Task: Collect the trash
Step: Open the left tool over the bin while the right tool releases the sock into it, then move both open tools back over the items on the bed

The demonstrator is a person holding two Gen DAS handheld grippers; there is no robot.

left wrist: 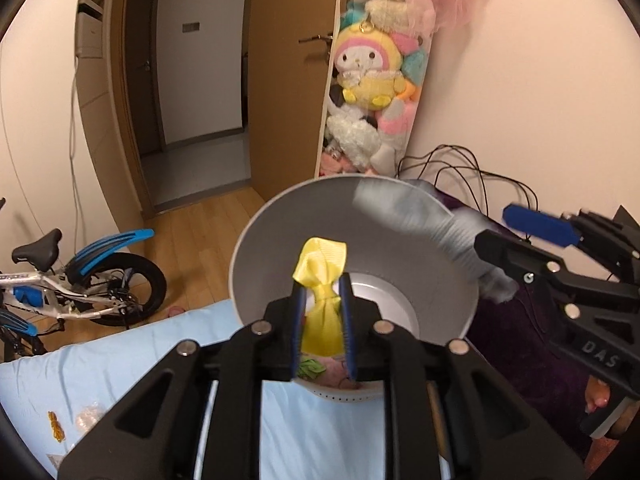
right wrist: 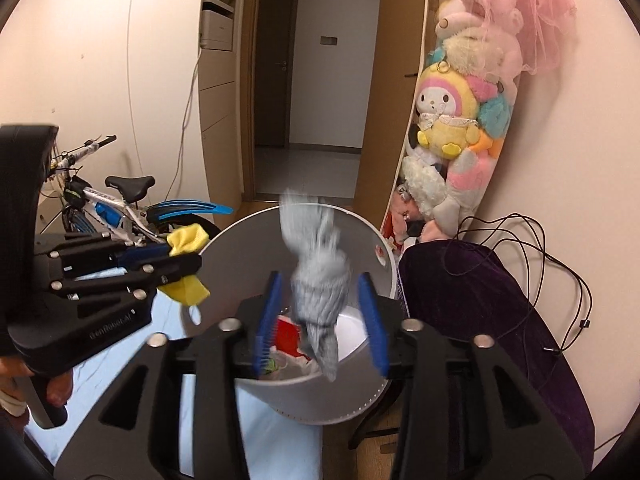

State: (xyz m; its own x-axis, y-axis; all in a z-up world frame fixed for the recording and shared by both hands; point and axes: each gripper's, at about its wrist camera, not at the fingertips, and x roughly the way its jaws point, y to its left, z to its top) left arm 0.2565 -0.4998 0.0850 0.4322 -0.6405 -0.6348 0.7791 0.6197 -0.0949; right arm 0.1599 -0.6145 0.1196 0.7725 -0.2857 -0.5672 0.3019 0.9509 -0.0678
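Note:
A white round trash bin [left wrist: 436,280] stands beside the blue bed, with red and pale scraps [right wrist: 286,334] inside. My left gripper [left wrist: 323,304] is shut on a yellow ribbon scrap [left wrist: 322,272] over the bin's near rim; it also shows in the right wrist view [right wrist: 186,268]. My right gripper [right wrist: 320,304] is open over the bin, and a blurred grey cloth [right wrist: 318,276] hangs between its blue fingers without touching them. The left wrist view shows the grey cloth [left wrist: 420,220] over the bin's right rim.
Light blue bedding [left wrist: 120,368] carries a small orange item [left wrist: 56,426] and a clear wrapper [left wrist: 89,418]. A purple cushion [right wrist: 480,300] with black cables lies right of the bin. A child's bike [left wrist: 80,284], a plush-toy bag [left wrist: 372,80] and an open doorway [left wrist: 192,80] stand behind.

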